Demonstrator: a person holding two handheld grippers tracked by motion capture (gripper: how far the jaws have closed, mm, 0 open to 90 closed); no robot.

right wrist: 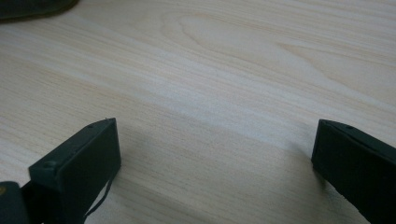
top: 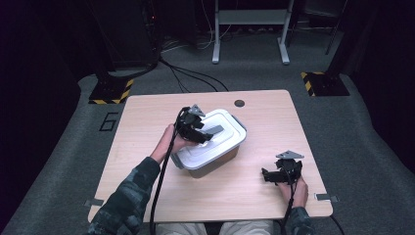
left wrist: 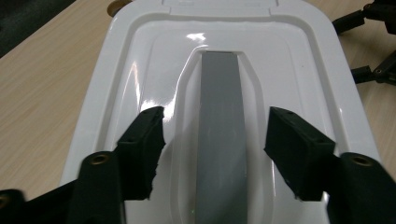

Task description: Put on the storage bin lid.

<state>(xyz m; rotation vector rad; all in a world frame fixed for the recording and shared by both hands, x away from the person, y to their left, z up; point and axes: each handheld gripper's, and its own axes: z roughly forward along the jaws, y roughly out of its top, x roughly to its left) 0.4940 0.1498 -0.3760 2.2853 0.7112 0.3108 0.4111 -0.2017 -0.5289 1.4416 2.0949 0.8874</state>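
Grey carpet surrounds a pale wooden table [top: 254, 196] in a dark room, with black-and-yellow striped feet of stands at the upper left and upper right of the high view and cables running across the floor behind the table. Near the middle of that view, slightly left, a white lidded box [top: 211, 143] stands on the wood, its lid carrying a grey strip handle [left wrist: 220, 135] set in a recess. Over the lid, the left gripper [top: 204, 135] hangs; in the left gripper view its jaws stand partly open, one on either side of the handle, and clear of it, so nothing is gripped. At the lower right of the high view, the right gripper [top: 266, 175] rests low over bare wood, well apart from the box; its own view shows the jaws wide open with only table between them
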